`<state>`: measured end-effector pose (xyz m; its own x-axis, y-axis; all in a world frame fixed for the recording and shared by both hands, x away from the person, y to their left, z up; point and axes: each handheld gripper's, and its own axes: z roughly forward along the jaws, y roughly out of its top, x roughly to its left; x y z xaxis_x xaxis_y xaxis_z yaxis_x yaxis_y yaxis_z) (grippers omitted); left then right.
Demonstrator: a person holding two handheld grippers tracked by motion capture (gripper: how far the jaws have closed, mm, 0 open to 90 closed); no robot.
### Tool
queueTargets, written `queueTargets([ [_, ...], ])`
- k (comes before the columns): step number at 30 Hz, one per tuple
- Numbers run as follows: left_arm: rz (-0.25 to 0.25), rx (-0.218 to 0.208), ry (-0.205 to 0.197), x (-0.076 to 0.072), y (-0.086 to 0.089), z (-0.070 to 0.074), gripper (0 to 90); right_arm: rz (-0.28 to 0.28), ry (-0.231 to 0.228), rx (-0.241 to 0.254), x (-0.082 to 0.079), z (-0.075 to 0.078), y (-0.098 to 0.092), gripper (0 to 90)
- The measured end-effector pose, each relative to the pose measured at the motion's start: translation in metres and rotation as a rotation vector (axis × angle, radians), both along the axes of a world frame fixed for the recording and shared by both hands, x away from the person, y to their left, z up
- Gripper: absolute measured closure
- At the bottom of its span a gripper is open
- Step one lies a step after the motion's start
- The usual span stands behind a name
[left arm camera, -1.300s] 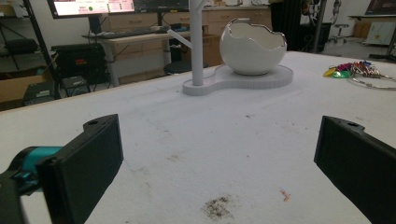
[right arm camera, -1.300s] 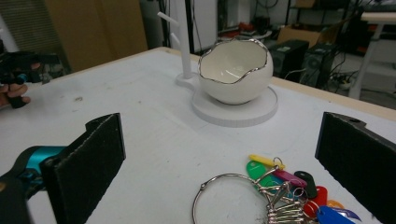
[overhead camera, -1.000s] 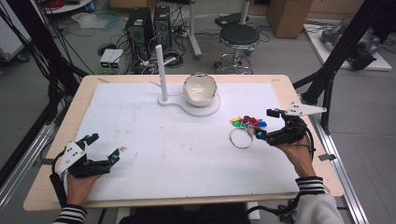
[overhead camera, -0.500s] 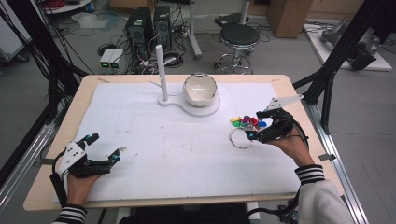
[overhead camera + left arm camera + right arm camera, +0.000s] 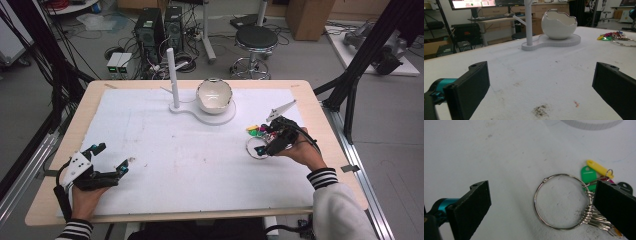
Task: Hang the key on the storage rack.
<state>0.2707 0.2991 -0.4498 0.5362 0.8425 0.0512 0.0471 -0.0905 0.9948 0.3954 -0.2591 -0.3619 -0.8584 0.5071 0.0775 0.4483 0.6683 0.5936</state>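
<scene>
A large metal key ring (image 5: 548, 216) lies flat on the white mat, with a bunch of small rings and coloured tags (image 5: 589, 174) on its right side. In the high view the ring (image 5: 251, 149) and tags (image 5: 255, 131) lie right of centre. My right gripper (image 5: 263, 140) hovers just above them, open; in its own view the jaws (image 5: 541, 205) straddle the ring, and the right jaw hides part of the bunch. My left gripper (image 5: 112, 157) rests open at the table's near left, with nothing between its jaws (image 5: 540, 85).
A white stand (image 5: 220, 117) at the back centre carries an upright peg (image 5: 172, 75) and an egg-shaped white bowl (image 5: 214, 95); the left gripper view also has the bowl (image 5: 559, 23) and peg (image 5: 528, 22). The white mat (image 5: 190, 160) covers the wooden table.
My right gripper has moved left from the table's right edge to a spot over the key ring, still open. The left gripper has not moved.
</scene>
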Motion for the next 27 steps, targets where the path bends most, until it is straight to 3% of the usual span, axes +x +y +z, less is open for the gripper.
queueTargets([
  [2,0.000,0.000,0.000,0.000,0.000,0.000,1.7,-0.003,0.030,-0.058,0.004,-0.003,0.007,1.1],
  [7,0.000,-0.001,0.000,0.000,0.000,0.000,1.7,0.022,0.055,-0.123,0.009,-0.006,0.018,1.0],
  [11,-0.001,0.003,-0.001,0.000,0.000,0.000,1.7,0.082,0.061,-0.189,0.013,-0.011,0.029,1.1],
  [19,-0.002,0.003,-0.001,0.000,0.000,0.000,1.7,0.125,0.067,-0.263,0.017,-0.018,0.035,1.1],
  [27,-0.002,0.002,-0.001,0.000,0.000,0.000,1.7,0.153,0.122,-0.331,0.019,-0.026,0.034,5.2],
])
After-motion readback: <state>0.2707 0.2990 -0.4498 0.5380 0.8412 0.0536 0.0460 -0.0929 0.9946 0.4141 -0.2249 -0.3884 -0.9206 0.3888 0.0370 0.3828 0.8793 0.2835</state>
